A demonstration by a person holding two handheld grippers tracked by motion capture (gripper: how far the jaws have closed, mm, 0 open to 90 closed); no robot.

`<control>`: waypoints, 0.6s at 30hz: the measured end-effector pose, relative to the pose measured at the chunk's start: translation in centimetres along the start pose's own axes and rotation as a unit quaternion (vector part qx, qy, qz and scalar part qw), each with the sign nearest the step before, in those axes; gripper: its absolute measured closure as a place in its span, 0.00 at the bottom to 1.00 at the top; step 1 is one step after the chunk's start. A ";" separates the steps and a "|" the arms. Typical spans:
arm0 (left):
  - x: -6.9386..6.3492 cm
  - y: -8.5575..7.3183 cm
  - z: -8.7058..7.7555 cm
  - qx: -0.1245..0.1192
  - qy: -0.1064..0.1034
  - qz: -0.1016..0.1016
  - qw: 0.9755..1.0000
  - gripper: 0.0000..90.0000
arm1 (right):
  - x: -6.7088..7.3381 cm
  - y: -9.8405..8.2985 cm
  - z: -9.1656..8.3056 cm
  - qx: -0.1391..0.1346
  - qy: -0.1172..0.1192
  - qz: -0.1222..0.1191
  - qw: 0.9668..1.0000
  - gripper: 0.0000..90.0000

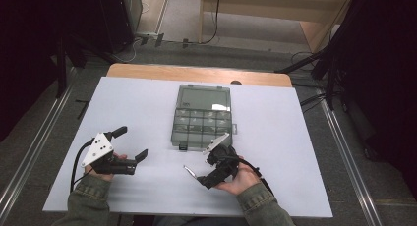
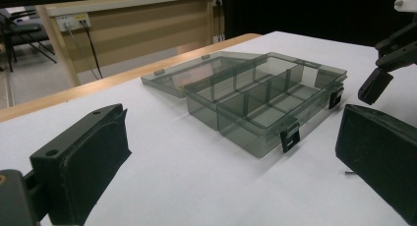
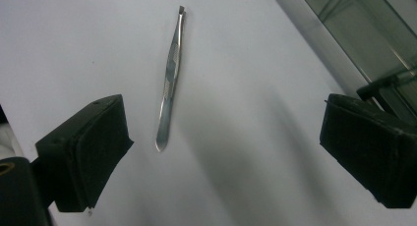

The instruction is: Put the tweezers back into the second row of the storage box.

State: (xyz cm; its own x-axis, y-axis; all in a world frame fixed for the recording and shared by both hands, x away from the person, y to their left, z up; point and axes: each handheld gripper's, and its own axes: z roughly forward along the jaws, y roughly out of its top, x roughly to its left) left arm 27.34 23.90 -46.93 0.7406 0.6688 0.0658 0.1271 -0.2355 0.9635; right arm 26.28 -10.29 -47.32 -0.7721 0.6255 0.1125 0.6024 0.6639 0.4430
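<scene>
— Where's the smoky translucent plastic compartment box (image 1: 203, 119)?

— Mid-table on the white tabletop (image 1: 295, 152), lid flung open toward twelve o'clock.

— The grippers?

— The left gripper (image 1: 130, 143) sits at eight o'clock of the box, jaws spread wide, holding nothing. The right gripper (image 1: 208, 163) sits at six o'clock, jaws apart, near the slim silver metal tweezers (image 3: 170, 78) lying flat.
</scene>
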 end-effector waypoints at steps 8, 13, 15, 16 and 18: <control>-0.1 0.0 0.1 0.000 -0.001 0.001 1.000 0.00 | 1.2 1.8 1.2 0.036 -0.014 -0.007 0.999 0.09; 0.0 0.0 0.0 0.000 -0.002 0.001 1.000 0.00 | 2.1 3.2 1.9 0.061 -0.023 -0.023 0.998 0.16; 0.0 0.0 0.0 0.000 -0.001 0.001 1.000 0.00 | 2.4 3.6 2.4 0.074 -0.029 -0.035 0.996 0.22; 0.0 0.0 0.0 0.000 -0.001 0.001 1.000 0.00 | 2.6 3.8 2.5 0.080 -0.030 -0.038 0.996 0.27; 0.0 0.0 0.0 0.000 -0.001 0.001 1.000 0.00 | 2.8 4.0 2.7 0.089 -0.031 -0.036 0.995 0.30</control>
State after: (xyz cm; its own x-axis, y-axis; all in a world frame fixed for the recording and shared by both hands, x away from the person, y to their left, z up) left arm 27.34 23.87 -46.93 0.7428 0.6661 0.0675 0.1247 -0.2367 0.9635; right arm 27.05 -4.74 -47.59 -0.8037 0.5944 0.0298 0.5772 0.7663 0.2822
